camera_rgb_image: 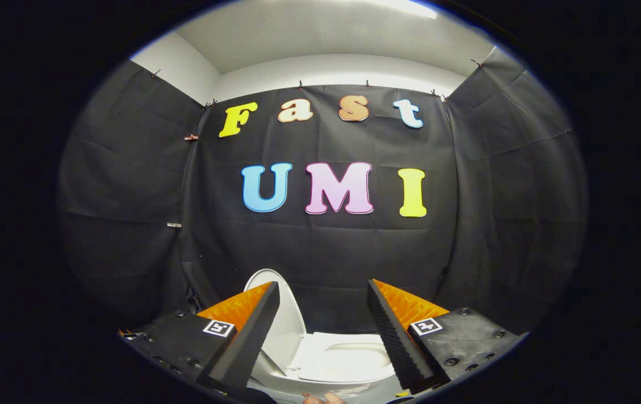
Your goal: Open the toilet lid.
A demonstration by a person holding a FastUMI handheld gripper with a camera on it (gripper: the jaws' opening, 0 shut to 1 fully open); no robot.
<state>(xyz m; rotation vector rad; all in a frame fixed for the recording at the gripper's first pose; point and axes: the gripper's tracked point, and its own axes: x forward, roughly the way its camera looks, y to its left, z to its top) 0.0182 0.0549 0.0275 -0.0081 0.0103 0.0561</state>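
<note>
The hand-held gripper [323, 331] is hovering with its fingers spread wide and empty, while the toilet lid [289, 320] is standing raised just beyond the left finger, above the exposed seat [348, 359].

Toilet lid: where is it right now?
Gripper view: the toilet lid stands raised beside the seat, beyond the open claw, partly behind one finger.

Recording booth: black cloth walls [129, 185], toilet [343, 359].
</note>
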